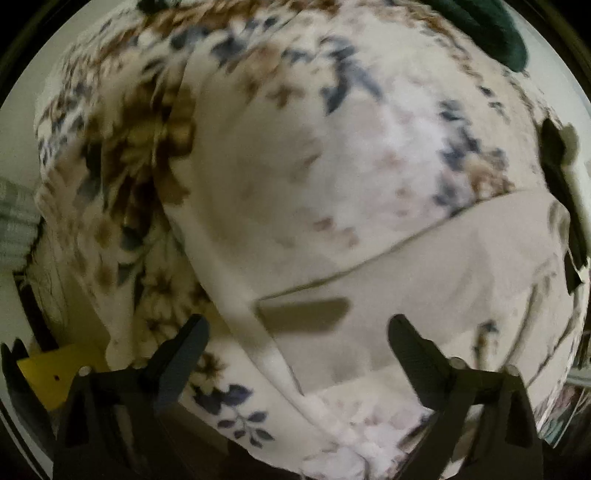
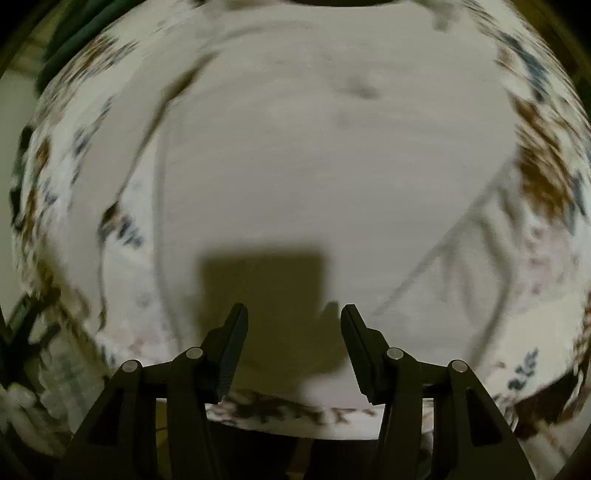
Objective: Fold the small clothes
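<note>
A white floral garment (image 1: 314,177) with brown and blue flowers fills the left wrist view, with a plain beige folded part (image 1: 461,266) at the lower right. My left gripper (image 1: 299,328) is open just above the cloth and holds nothing. In the right wrist view the garment's plain pale side (image 2: 314,166) lies spread out, with floral edges (image 2: 543,177) at both sides. My right gripper (image 2: 293,314) is open close over the cloth and casts a square shadow on it. The right gripper shows as a dark shape (image 1: 561,177) at the left wrist view's right edge.
A dark green cloth (image 1: 491,26) lies at the far right; it also shows in the right wrist view (image 2: 70,40). A yellow object (image 1: 59,369) sits at the lower left. Pale tabletop (image 1: 18,140) shows at the left edge.
</note>
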